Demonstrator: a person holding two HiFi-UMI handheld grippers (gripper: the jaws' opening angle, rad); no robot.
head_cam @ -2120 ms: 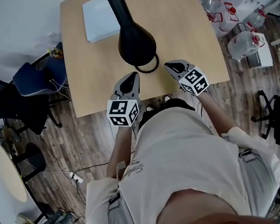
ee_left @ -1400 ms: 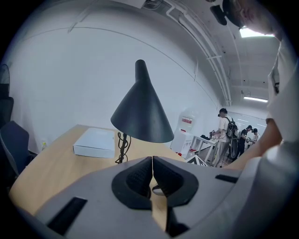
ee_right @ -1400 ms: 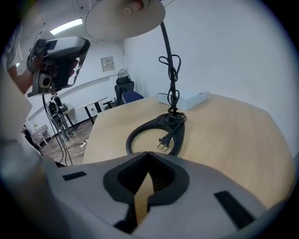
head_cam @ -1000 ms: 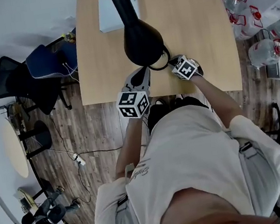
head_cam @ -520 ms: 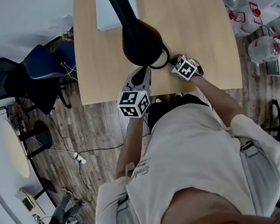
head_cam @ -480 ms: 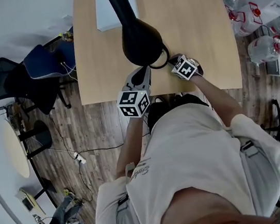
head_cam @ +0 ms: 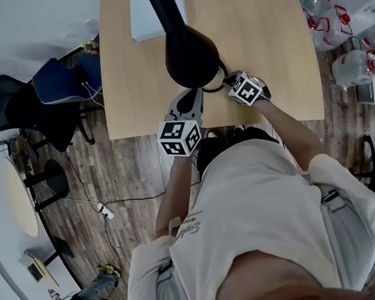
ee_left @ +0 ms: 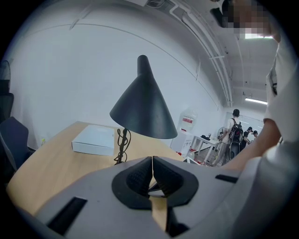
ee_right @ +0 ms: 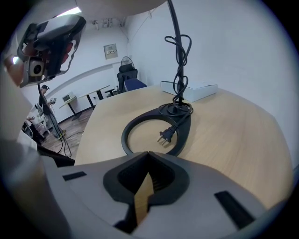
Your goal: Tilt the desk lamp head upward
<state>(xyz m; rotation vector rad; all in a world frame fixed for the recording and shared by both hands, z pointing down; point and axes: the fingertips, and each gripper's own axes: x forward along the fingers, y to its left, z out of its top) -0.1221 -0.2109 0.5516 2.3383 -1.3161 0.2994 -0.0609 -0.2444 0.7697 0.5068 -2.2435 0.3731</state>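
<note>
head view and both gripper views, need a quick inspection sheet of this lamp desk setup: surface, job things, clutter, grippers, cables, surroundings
Surface: light wooden table, mostly bare.
Job's things: black desk lamp with a cone shade, shade opening facing down; its ring-shaped base sits flat on the table.
Clutter: one white flat box at the far side of the table.
Grippers: left gripper jaws together, empty, short of the shade; right gripper jaws together, empty, near the base.
Cables: black power cord wound on the lamp stem; its plug lies inside the ring, not plugged in.
Surroundings: wood-plank floor, office chairs, water bottles, people far off.
</note>
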